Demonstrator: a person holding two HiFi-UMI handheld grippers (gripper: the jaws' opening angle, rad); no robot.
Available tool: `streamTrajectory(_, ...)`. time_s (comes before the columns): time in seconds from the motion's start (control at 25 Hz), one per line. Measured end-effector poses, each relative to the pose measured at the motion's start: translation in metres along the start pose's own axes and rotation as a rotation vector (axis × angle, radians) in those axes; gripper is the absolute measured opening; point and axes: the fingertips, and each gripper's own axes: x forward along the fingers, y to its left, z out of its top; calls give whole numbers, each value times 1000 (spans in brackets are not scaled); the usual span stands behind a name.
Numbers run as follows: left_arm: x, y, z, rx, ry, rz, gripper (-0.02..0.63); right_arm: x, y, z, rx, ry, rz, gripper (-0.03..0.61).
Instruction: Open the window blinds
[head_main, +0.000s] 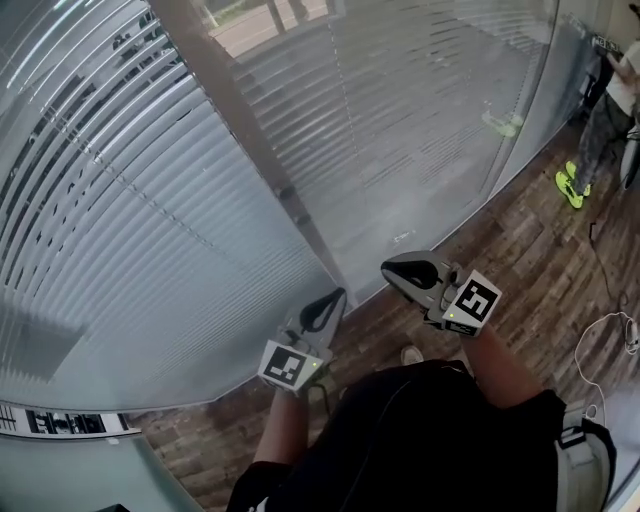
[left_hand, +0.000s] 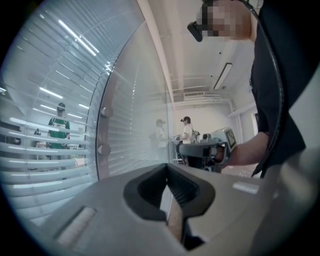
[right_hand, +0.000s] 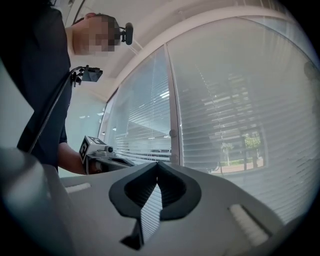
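Standing before the blinds (head_main: 140, 230), lowered behind glass (head_main: 440, 150) either side of a post (head_main: 268, 170), the person (head_main: 420, 440) holds left gripper (head_main: 330, 303) and right gripper (head_main: 395, 270) level, both clenched empty, likely because nothing to pull shows nearby.

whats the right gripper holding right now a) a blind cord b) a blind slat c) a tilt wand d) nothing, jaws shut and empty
d: in the right gripper view, the right gripper has its jaws closed together with nothing between them, and the blinds lie beyond it, untouched.
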Motion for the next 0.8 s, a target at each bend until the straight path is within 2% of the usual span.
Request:
streamTrajectory(0.44, 21, -10, 4, 1, -6, -8, 5, -21, -12, -1, 22, 3, 6, 6)
streamTrajectory(0.64, 26, -13, 6, 10, -27, -8, 5, -25, -15, -3, -27, 53, -2, 6)
streamTrajectory(0.8, 33, -19, 4, -5, -8, -13, 5, -28, -15, -3, -32, 64, 11, 6)
